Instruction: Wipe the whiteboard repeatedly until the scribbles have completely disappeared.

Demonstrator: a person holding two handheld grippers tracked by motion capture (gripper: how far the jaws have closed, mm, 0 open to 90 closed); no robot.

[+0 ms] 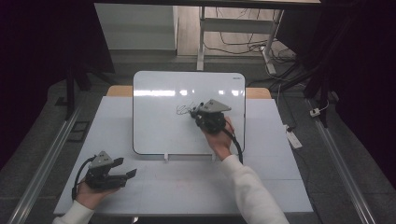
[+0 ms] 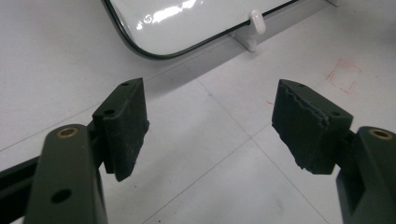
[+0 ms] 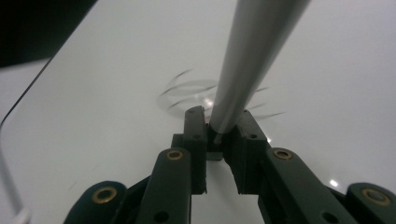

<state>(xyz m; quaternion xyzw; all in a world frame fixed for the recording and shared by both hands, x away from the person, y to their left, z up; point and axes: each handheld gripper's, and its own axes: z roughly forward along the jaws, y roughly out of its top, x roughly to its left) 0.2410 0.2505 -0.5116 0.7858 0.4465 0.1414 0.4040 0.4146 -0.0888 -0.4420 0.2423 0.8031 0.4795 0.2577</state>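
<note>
A white whiteboard (image 1: 159, 126) lies in the middle of the table with a dark scribble (image 1: 183, 109) near its centre. My right gripper (image 1: 196, 113) hovers right at that scribble, held by a hand in a white sleeve. In the right gripper view its jaws (image 3: 219, 128) are shut on a grey pen (image 3: 254, 56), and the blurred scribble (image 3: 187, 88) lies just beyond the tips. My left gripper (image 1: 125, 167) rests at the table's near left, open. Nothing lies between its pads (image 2: 210, 126).
The whiteboard's rounded corner (image 2: 187, 23) and a white clip (image 2: 256, 23) on its near edge lie ahead of the left gripper. A faint red square mark (image 2: 343, 75) is on the table. Desk legs and cables (image 1: 243, 44) stand beyond the table.
</note>
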